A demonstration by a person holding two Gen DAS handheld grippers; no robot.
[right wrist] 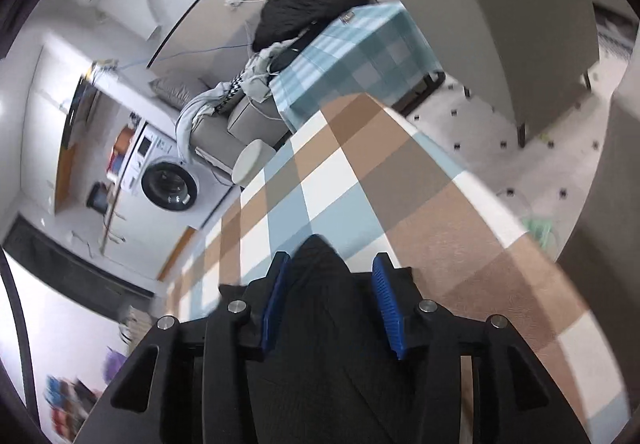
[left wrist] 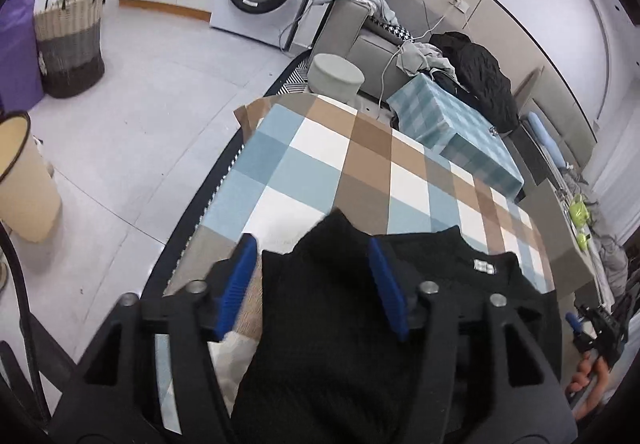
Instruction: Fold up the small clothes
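Both my jaws stand part way apart, and black cloth lies between the blue pads of each. On my left gripper (left wrist: pixel 312 276) the pads do not press the cloth, so it is loose there. My right gripper (right wrist: pixel 332 296) looks the same, with a gap on the right pad, but the cloth runs close along the left pad.

Biggest is the table with the blue, brown and white checked cloth (left wrist: pixel 320 160). On it, near the edge closest to me, lies the small black knitted top (left wrist: pixel 460 264). Its neck hole and little white label (left wrist: pixel 482 267) sit toward the far side, so the top points away from me. Its long way seems to run from my edge toward the far edge, but the low part is hidden under my grippers.

What could go wrong? I think the cloth could slide out, because neither gripper pinches it. Then the fold would flop open or come out crooked. If one side falls first, the top would twist. It could also slip off the near edge.
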